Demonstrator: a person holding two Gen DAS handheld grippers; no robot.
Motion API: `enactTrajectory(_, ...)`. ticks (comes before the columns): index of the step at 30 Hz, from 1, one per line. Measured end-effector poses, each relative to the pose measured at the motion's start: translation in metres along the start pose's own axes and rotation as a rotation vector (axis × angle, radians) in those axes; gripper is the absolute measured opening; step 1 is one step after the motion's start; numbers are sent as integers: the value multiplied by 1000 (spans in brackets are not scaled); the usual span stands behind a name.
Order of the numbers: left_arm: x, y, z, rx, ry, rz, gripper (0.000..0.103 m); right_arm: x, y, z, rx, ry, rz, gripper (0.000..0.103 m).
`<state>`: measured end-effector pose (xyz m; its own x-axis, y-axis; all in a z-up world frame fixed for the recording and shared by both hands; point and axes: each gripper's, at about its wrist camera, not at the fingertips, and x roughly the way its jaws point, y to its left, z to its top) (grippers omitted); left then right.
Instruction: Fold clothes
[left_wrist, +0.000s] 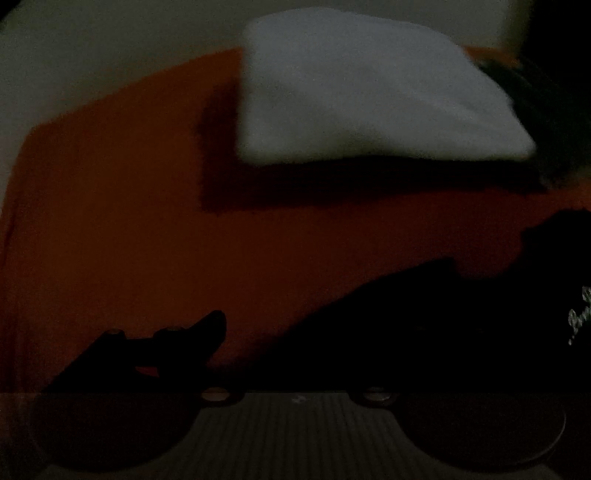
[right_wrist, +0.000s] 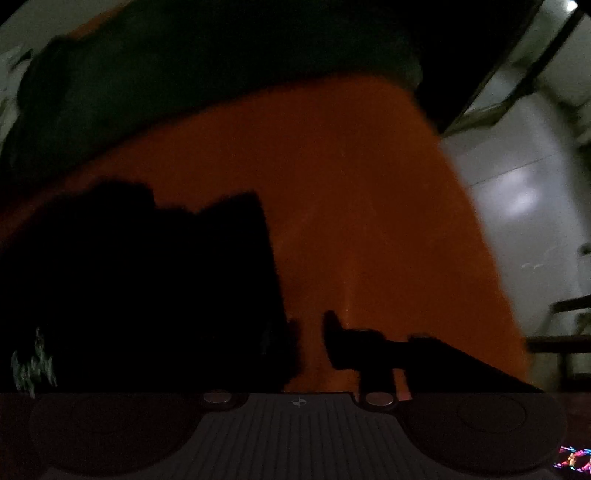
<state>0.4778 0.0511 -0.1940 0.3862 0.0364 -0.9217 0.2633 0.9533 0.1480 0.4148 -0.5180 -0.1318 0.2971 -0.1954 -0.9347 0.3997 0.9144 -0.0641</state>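
The scene is very dark. A black garment (left_wrist: 424, 325) with white lettering lies on the orange surface (left_wrist: 147, 221), at lower right in the left wrist view and lower left in the right wrist view (right_wrist: 147, 277). My left gripper (left_wrist: 295, 332): only its left finger (left_wrist: 192, 339) shows as a dark shape; the right one is lost against the black cloth. My right gripper (right_wrist: 306, 339): its right finger (right_wrist: 347, 343) shows over the orange; the left one merges with the garment. Whether either holds cloth cannot be told.
A folded grey-white garment (left_wrist: 362, 92) lies further back on the orange surface. A dark green cloth pile (right_wrist: 184, 66) lies at the far edge. Pale tiled floor (right_wrist: 517, 192) and dark furniture legs are to the right of the surface.
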Motion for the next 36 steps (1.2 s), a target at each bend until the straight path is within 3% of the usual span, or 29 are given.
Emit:
enactTrajectory(3,17,-27,19,83,16,-1,88,-26,41,22,-1,-135,175,44)
enactTrajectory(6,34,-54,38,166,32,-2,88,-12,104,45,-139,-84,430,44)
enactTrajectory(9,50,-78,56,234,39,-4,88,12,167,51,-333,-72,510,44)
enactTrajectory(11,59,-78,59,211,6,-15,88,28,209,56,-463,-64,562,42)
enactTrajectory(13,60,-73,60,162,-16,-57,88,46,233,54,-530,-35,562,30)
enactTrajectory(14,59,-71,58,150,-27,-79,87,53,235,49,-544,-19,547,23)
enactTrajectory(16,55,-69,51,170,-43,-122,82,56,230,38,-565,-7,550,22)
enactTrajectory(19,56,-71,33,247,-5,-181,61,50,207,22,-579,-26,605,24)
enactTrajectory(22,58,-70,19,286,3,-177,50,51,196,7,-633,-21,591,24)
enactTrajectory(24,60,-63,16,233,-9,-208,28,52,195,3,-649,-31,583,24)
enactTrajectory(25,63,-61,16,197,-14,-218,6,51,198,3,-654,-38,577,25)
enactTrajectory(27,57,-54,15,148,-54,-205,4,45,202,2,-672,-76,578,2)
enactTrajectory(30,34,-39,15,81,-163,-178,3,30,195,5,-664,-161,584,0)
enactTrajectory(32,16,-26,18,29,-236,-171,3,14,185,14,-592,-229,615,0)
enactTrajectory(36,-10,-14,29,26,-311,-147,3,-12,172,35,-483,-326,674,0)
